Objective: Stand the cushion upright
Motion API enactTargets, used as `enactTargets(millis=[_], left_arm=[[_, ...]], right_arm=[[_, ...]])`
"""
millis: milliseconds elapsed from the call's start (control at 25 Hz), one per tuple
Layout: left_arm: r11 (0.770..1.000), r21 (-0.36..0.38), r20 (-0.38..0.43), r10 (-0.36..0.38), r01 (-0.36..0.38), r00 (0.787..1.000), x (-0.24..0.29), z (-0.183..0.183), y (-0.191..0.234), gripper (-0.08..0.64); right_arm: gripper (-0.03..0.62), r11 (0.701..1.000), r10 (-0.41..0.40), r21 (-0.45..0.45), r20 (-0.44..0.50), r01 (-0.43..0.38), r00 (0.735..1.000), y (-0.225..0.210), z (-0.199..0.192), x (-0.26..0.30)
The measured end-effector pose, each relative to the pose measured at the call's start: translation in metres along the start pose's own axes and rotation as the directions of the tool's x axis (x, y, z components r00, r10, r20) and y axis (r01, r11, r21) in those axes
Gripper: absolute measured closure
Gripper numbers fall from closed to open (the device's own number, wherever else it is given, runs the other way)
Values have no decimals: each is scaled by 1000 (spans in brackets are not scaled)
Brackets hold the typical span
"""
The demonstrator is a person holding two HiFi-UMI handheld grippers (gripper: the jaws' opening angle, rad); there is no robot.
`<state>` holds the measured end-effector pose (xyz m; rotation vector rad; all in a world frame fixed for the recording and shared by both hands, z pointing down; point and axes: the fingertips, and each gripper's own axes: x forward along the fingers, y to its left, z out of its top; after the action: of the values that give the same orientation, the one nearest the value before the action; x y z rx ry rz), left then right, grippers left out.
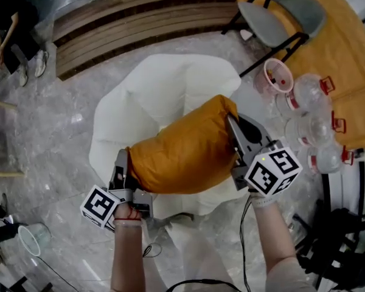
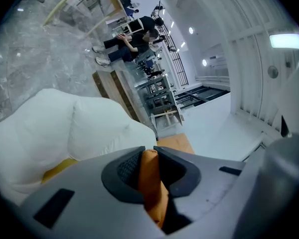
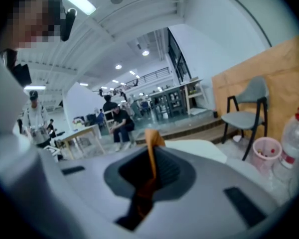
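Nearest me are my two forearms and the grippers, each with one marker cube bearing black-and-white square patterns, the only print I can make out. The left gripper (image 1: 121,168) is clamped on a fold of the orange cushion (image 1: 188,151) at its left end, with fabric pinched between the pads in the left gripper view (image 2: 149,156). The right gripper (image 1: 234,129) pinches a thin edge of the same cushion at its right end, as the right gripper view (image 3: 152,156) confirms. The cushion lies lengthwise between them across the front of the white padded seat (image 1: 164,84), its right end higher. On the left is open marble floor (image 1: 79,120). The right is crowded: one pink bin (image 1: 278,76) and three clear bottles (image 1: 313,126) with red fittings lie near the right gripper. One grey chair (image 1: 280,17) and a wooden step (image 1: 140,17) stand beyond.
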<state>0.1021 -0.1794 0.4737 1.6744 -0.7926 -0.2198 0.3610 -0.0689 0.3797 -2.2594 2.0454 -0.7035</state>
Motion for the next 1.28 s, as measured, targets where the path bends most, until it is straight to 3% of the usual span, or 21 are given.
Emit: enactTargets(millis=[320,680,960,1280], left_arm=[[1000,-9,-126,-1,0,992,42,10,-10,486],[1000,0,-244,2,-2,970,93,23,-23,486],[1000,-13,-298,-31,28,954,132,29,-43,486],[998,-37,-323,-63,54,944,165,39,-56,486]], right_arm=[[560,993,-113,42,6,112,994,-17,11,10],[561,962,-239,132,-2,237,971,-42,18,21],[560,918,-334,234,25,319,942,-75,27,20],[561,888,-370,311,48,338,928,-96,35,34]])
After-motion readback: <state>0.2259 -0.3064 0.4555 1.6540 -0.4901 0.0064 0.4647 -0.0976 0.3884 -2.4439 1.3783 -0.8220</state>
